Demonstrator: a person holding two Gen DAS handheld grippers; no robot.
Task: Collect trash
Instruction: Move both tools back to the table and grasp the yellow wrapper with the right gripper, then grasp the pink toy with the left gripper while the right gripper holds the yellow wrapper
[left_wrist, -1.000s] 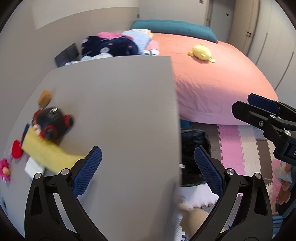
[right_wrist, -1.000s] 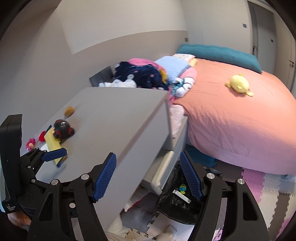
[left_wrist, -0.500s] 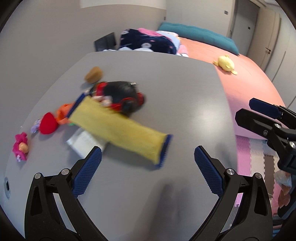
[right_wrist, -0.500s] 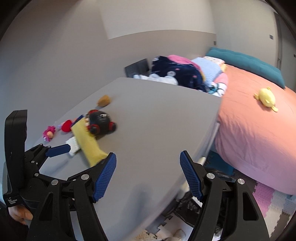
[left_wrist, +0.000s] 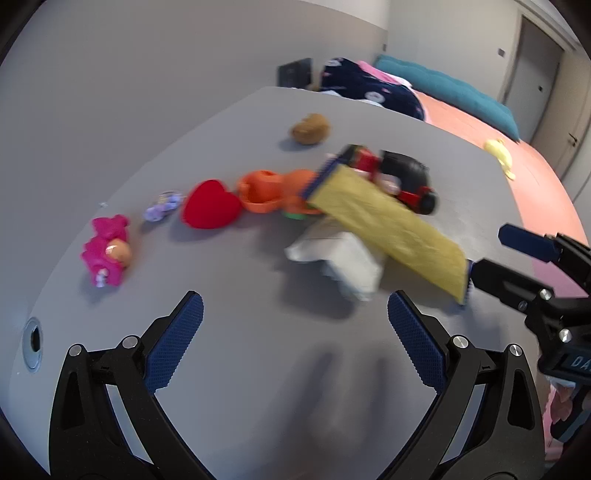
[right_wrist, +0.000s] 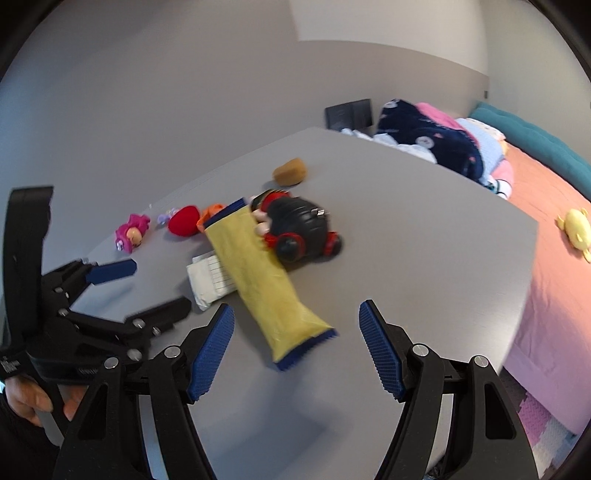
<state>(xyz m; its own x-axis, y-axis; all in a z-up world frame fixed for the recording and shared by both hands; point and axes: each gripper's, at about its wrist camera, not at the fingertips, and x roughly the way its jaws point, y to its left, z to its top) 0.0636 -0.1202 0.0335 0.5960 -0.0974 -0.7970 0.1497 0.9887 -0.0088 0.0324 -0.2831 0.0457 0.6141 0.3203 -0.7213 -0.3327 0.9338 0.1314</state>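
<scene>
The long yellow foil wrapper with blue crimped ends (right_wrist: 266, 284) lies on the grey tabletop (right_wrist: 424, 258), propped on the black-and-red toy (right_wrist: 299, 232); its near end should be pinched by the right gripper (right_wrist: 295, 347), now spread and empty; the left gripper (left_wrist: 295, 332), likewise unclenched, is best kept clear.

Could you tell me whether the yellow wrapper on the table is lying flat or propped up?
Propped up: the yellow wrapper leans on the black toy and overlaps the white packet.

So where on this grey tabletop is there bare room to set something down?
Bare: the near strip of the tabletop before the yellow packet, and the right side toward the bed. Crowded: the far-left row from pink doll to black toy.
</scene>
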